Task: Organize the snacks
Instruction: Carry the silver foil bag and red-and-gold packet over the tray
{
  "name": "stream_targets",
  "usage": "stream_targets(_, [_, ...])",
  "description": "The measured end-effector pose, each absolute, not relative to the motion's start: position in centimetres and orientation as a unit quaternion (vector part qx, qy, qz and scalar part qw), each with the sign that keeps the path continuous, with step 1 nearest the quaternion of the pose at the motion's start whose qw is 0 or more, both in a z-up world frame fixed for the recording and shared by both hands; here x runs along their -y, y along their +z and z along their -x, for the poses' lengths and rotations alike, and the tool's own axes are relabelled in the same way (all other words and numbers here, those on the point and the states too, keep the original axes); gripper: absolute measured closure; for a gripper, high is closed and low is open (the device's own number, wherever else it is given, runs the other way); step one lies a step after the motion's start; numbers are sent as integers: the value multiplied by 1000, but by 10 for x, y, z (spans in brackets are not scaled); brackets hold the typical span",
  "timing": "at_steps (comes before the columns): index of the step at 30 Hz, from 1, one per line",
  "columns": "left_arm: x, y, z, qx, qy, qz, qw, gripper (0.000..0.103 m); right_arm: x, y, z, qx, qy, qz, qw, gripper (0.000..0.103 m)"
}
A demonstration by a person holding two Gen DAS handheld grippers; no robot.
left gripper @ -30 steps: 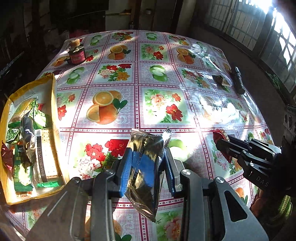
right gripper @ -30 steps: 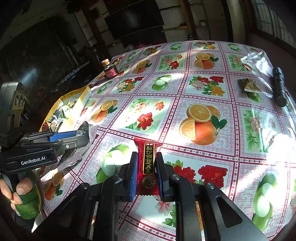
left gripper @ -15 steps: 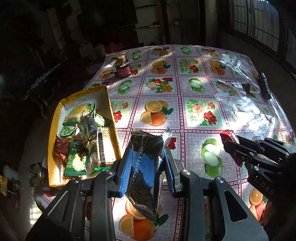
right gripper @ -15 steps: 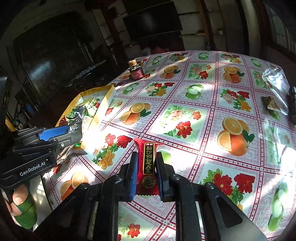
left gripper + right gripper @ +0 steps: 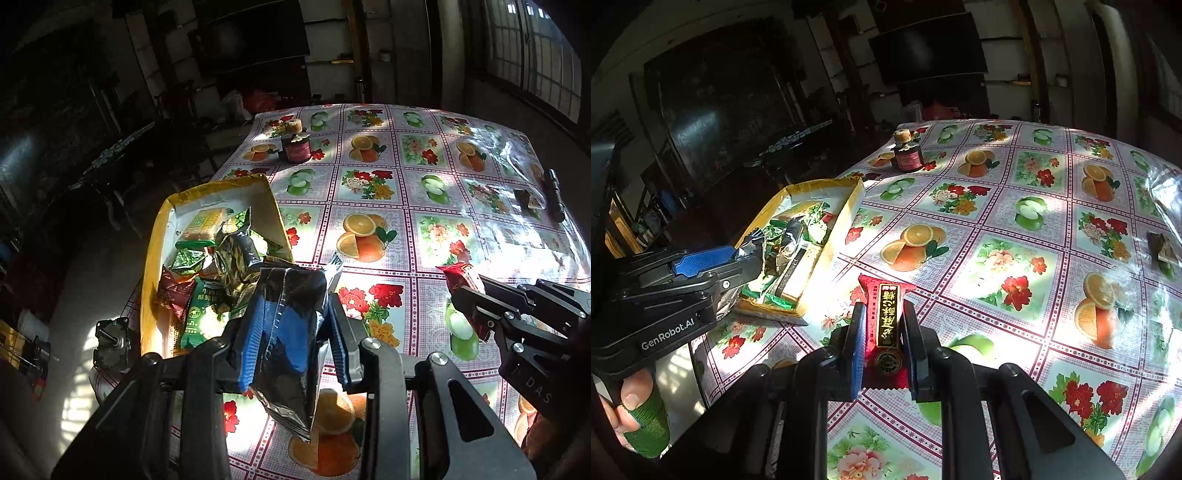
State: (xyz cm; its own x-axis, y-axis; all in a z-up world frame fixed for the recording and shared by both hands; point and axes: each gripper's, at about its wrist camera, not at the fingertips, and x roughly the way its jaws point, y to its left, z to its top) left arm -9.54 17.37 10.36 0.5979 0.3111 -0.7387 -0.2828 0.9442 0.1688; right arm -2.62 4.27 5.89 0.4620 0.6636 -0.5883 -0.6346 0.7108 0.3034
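Crinkled silvery-dark foil packet (image 5: 291, 332), perhaps blue-printed, upright between blue pads (image 5: 255, 332).

Glossy foil packet (image 5: 288, 332), shiny plastic tablecloth (image 5: 436, 192), matt cardboard box (image 5: 151, 258).

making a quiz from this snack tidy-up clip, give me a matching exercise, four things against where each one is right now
Things:
1. silver foil packet
2. red snack bar
3. yellow box
4. black flashlight

Places:
A. lying on the tablecloth at its far right
B. clamped in the right gripper
C. at the table's left edge, full of snacks
D. clamped in the left gripper

Pairs: 1-D, 2-B, 3-C, 4-A
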Motion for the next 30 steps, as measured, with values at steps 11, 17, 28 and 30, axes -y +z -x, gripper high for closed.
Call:
stream_targets(11, [-203,108,100,-411,195,-1,891,68,-69,72,26,-340,401,-13,850,86])
stream_targets(17, [-212,107,103,-410,201,5,889,68,-79,70,28,-343,409,-11,846,86])
stream_targets(28, [-246,113,110,-399,231,27,887,68,-112,72,14,-346,442,-32,827,86])
stream_targets(30, [-258,113,111,-399,242,34,884,68,-124,71,8,-347,450,-37,822,86])
